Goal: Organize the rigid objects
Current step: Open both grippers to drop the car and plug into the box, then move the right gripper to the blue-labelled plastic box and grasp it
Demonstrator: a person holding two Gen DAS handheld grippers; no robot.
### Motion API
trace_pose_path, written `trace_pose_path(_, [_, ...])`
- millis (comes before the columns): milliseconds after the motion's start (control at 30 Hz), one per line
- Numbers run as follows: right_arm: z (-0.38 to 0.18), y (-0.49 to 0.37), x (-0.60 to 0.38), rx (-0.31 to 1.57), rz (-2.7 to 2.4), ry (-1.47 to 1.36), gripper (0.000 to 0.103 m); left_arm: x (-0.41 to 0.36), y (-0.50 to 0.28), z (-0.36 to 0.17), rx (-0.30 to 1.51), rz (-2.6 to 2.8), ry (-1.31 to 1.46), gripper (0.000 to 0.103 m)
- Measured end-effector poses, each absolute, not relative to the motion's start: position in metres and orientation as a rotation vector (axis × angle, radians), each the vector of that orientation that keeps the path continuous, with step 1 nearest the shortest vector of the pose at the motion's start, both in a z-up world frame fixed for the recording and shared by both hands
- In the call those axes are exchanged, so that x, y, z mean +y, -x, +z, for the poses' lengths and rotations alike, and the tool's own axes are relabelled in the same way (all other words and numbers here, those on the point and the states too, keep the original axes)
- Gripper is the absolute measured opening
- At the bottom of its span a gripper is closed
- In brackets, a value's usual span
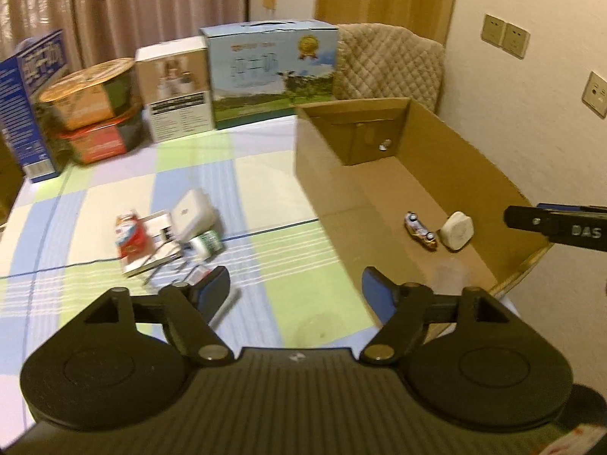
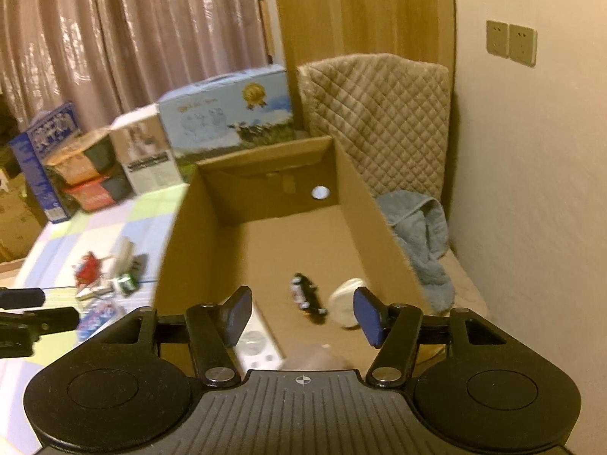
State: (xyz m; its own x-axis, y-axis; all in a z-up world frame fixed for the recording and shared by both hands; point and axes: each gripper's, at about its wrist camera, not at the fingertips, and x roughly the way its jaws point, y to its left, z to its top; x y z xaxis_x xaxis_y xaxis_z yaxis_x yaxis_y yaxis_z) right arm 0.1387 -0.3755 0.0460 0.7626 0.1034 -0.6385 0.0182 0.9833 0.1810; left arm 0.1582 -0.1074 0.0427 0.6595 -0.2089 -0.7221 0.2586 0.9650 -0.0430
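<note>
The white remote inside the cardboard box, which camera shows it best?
The right wrist view. The white remote lies on the floor of the cardboard box just beyond the tongs, though the left finger covers part of it. The left wrist view does not show it clearly: its own gripper and the near box wall are in the way.

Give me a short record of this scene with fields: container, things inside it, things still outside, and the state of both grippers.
container: open brown cardboard box on the checked tablecloth
inside: small toy car, white rounded case, white remote control
outside: pile of small items, among them a red packet, white square box, green-and-white tube
left gripper: open, nothing between the fingers
right gripper: open over the box, nothing held
</note>
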Motion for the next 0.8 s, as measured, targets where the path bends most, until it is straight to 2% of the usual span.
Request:
trace_pose_path(267, [0.07,-0.097,-0.324,0.65,0.146,-0.177,0.066,-0.049,-0.117,0.056,0.789,-0.158,-0.052,0.082])
trace_pose_path(433, [0.071,-0.076,-0.289,0.646,0.214,-0.17,0.073,-0.01,-0.094,0.058,0.782,-0.072,-0.07,0.094])
trace_pose_path(633, [0.062,-0.061,-0.253,0.673,0.292,-0.147,0.078,0.027,-0.076,0.057,0.789,-0.007,-0.068,0.099])
trace_pose_path(800, [0.055,-0.056,-0.232,0.695,0.329,-0.121,0.079,0.045,-0.068,0.056,0.791,0.015,-0.052,0.1])
